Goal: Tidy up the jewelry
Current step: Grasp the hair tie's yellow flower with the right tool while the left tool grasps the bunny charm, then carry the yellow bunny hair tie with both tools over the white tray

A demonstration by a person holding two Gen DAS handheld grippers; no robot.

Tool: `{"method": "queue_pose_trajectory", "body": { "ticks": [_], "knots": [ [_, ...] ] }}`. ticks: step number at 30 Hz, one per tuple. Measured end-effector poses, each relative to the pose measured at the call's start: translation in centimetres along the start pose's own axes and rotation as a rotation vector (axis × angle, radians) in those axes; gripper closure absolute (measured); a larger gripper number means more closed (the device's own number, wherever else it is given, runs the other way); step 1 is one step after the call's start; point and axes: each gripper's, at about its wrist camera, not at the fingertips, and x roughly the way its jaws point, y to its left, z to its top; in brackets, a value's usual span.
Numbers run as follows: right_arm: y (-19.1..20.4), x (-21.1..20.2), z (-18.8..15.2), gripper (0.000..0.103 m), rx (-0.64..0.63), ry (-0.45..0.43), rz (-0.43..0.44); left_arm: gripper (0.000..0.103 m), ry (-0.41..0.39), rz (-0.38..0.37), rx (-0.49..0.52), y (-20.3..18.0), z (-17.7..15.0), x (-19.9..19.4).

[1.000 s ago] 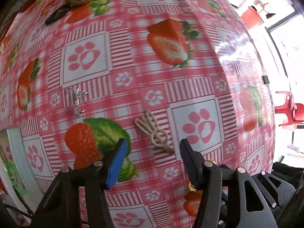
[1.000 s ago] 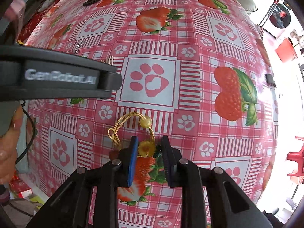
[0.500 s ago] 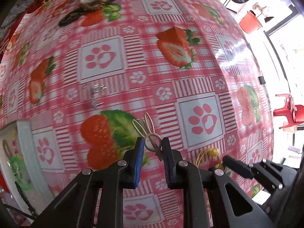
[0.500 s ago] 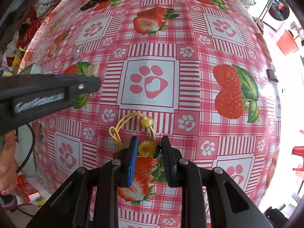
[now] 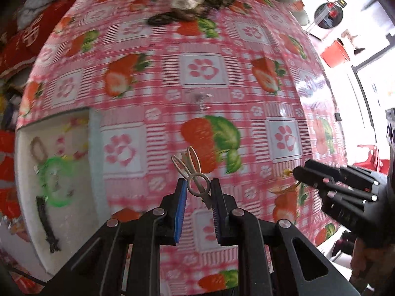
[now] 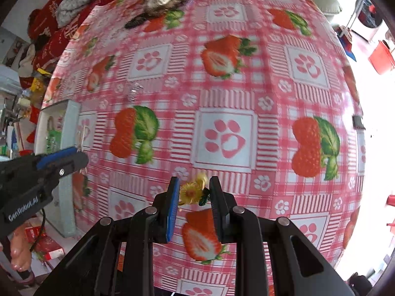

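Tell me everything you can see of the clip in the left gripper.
The hair clip is pale beige and looks like thin metal or plastic: two long ear-like loops above a round ring, with a tapered prong below. It stands tilted, loops up, lifted off the tablecloth, pinched at the ring between the left gripper fingers.

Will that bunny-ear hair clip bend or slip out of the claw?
Probably not bend: the hair clip keeps its thin wire shape while held in the left claw. It looks light. It might slip or twist, since only its small ring is pinched.
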Motion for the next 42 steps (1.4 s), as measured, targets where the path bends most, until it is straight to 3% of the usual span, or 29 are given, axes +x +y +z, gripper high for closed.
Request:
{"method": "queue_pose_trajectory", "body": {
  "ticks": [11,26,34,42],
  "knots": [
    [6.7,-1.2,1.5,0.077,-0.135,0.009,0.022,0.078,-0.041,0.037,-0.176,7.9,-5.0,-3.9],
    [20.1,-1.4,3.4,0.077,-0.395,0.021,0.127,0.078,-0.092,0.088,-0.45,17.5,-13.0,-7.5],
    [26.6,0.4,3.3,0.077,-0.524,0.051,0.184,0.078,-0.073,0.082,-0.509,19.3,-15.5,-6.0],
    [29.1,4.0,3.0,0.077,-0.555,0.123,0.177,0.078,-0.042,0.113,-0.562,20.8,-16.5,-3.0]
  ]
}}
